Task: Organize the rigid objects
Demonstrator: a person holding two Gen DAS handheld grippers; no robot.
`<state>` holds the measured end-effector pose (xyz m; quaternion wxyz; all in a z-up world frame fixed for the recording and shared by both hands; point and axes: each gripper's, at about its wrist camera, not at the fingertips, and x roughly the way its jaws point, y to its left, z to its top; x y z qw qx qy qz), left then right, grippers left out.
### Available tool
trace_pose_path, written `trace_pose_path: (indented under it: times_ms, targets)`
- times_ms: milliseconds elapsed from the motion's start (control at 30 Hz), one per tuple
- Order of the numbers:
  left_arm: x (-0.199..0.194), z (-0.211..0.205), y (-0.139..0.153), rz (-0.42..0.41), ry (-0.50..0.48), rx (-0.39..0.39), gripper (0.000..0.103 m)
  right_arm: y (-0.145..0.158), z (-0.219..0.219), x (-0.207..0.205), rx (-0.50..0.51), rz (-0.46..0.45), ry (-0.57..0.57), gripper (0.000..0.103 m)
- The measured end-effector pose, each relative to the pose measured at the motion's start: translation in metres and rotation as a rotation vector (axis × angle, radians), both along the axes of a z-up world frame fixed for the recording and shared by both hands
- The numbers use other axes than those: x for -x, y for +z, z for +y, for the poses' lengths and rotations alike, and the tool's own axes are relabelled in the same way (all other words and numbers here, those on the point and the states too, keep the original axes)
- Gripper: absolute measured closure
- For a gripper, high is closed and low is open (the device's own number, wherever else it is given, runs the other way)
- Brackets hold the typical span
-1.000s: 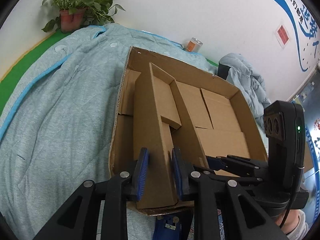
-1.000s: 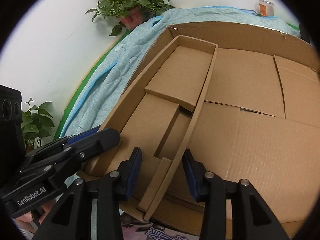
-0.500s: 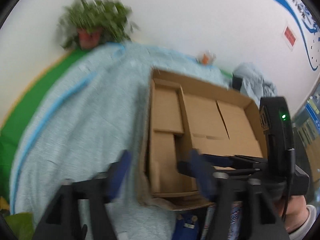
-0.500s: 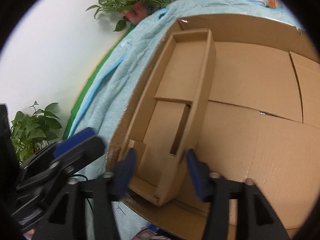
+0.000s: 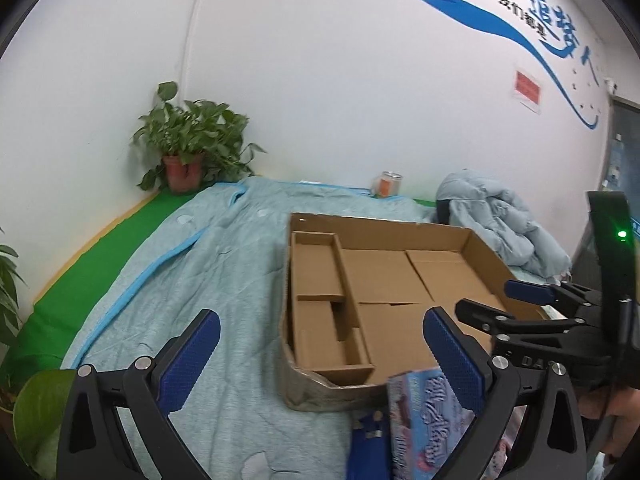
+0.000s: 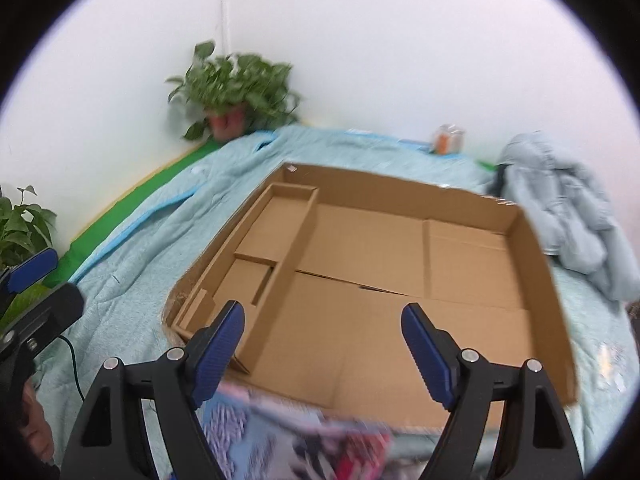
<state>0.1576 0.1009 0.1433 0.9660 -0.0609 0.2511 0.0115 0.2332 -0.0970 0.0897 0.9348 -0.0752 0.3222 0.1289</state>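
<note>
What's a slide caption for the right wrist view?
Right tongs opening, empty, above the cardboard tray with its narrow insert along the left wall, on a blue quilt.

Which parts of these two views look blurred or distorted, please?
Right wrist view: the printed package at the bottom is motion-smeared, the potted plant soft. Left wrist view: sharper overall, though the fisheye bends the wall; the cardboard box stays crisp.

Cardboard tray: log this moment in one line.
cardboard tray: on blanket | narrow insert: inside, left wall | left tongs: opening, empty | right tongs: opening, empty
</note>
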Motion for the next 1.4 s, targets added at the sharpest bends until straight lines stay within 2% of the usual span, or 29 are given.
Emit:
trace_pose_path:
  times_ms: [100, 200, 300, 367, 467, 633, 767, 1100, 1267, 1400]
  targets:
    - [0.006, -0.019, -0.002, 0.012, -0.033, -0.017, 0.001, 0.006, -0.018, 0.025, 0.001, -0.016, -0.036, 0.022]
    - [0.005, -0.036, -0.009, 0.066, -0.057, -0.006, 0.001, 0.007, -0.040, 0.056, 0.003, -0.023, -0.036, 0.022]
    - [0.003, -0.049, -0.018, 0.143, -0.107, 0.074, 0.001, -0.001, -0.064, 0.083, -0.017, -0.010, -0.030, 0.022]
    - [0.008, -0.062, -0.025, 0.210, -0.147, 0.141, 0.001, -0.011, -0.083, 0.096, -0.065, 0.037, -0.026, 0.022]
    - [0.015, -0.079, -0.034, 0.266, -0.165, 0.184, 0.001, -0.024, -0.102, 0.114, -0.111, 0.076, -0.014, 0.022]
    - [0.037, -0.116, -0.044, 0.325, -0.145, 0.144, 0.001, -0.035, -0.120, 0.133, -0.156, 0.098, 0.046, 0.022]
    - [0.056, -0.137, -0.046, 0.347, -0.095, 0.132, 0.001, -0.038, -0.121, 0.148, -0.156, 0.085, 0.152, 0.021]
    - [0.065, -0.136, -0.035, 0.431, -0.027, 0.058, 0.001, -0.052, -0.109, 0.149, -0.279, 0.150, 0.353, 0.021]
    - [0.048, -0.122, -0.050, 0.483, -0.064, 0.087, 0.001, -0.066, -0.097, 0.133, -0.319, 0.226, 0.376, 0.021]
    - [0.031, -0.108, -0.069, 0.516, -0.087, 0.138, 0.001, -0.075, -0.077, 0.124, -0.262, 0.229, 0.365, 0.021]
